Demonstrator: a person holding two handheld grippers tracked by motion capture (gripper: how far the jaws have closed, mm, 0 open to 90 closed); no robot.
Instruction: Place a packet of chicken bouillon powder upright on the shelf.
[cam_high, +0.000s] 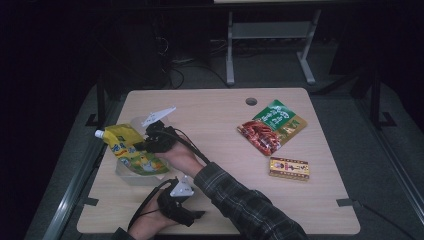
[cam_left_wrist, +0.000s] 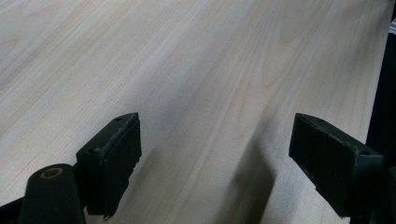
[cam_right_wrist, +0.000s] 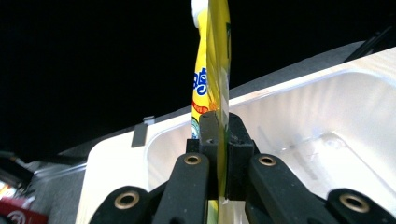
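The right gripper (cam_high: 145, 144) is pinching the yellow pouch (cam_high: 131, 149) and holding it over the clear tub (cam_right_wrist: 327, 107), so dropping it in seemingly remains, while the left gripper (cam_high: 197, 215) is idling wide open above the table (cam_high: 225, 125).

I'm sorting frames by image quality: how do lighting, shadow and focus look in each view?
High view: table lit, surroundings dark, slightly soft. Left gripper view: dark shadows on the wood, open left gripper. Right gripper view: black background, clear tray glares white, yellow pouch sharp.
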